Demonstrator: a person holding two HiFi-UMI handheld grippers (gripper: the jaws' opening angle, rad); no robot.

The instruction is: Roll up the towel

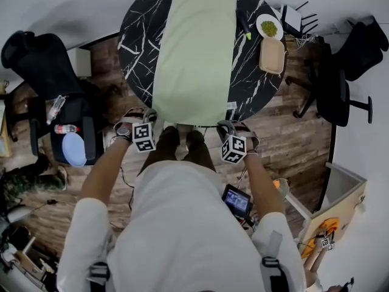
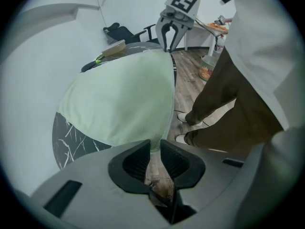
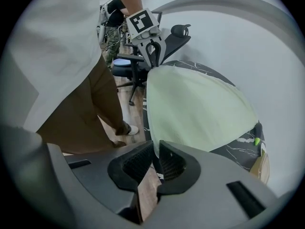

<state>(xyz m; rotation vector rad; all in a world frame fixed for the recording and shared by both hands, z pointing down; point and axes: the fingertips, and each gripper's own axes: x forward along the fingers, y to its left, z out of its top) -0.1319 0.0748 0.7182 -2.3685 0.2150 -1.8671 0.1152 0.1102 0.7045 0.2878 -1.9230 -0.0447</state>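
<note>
— Starting the roll from the near edge of the desk (image 1: 137,38), are we?
— I'd judge so. The pale green towel (image 1: 194,53) lies lengthwise across the round black marble desk. Its near end hangs over the desk's near edge, and nothing is rolled yet.
— So how is it done well?
— Lift both corners level and fold the hem onto the desk in one even turn, moving both hands together. If one side leads, the roll will likely go cone-shaped. Make the first turn tight, since a loose core is hard to mend later.
— And the tongs?
— The left tongs (image 2: 155,149) stand nearly closed, pinching the towel's left corner where it hangs off the desk's near edge. Only a slim gap shows behind the pads. The right tongs (image 3: 156,151) are set just as narrowly and nip the right corner at that same edge.
— Anything in the way farther on?
— On the desk's far right part sit a wooden tray (image 1: 271,55) and a white plate (image 1: 269,27) with something green on it. Neither touches the towel, so I think a straight roll should pass them.
</note>
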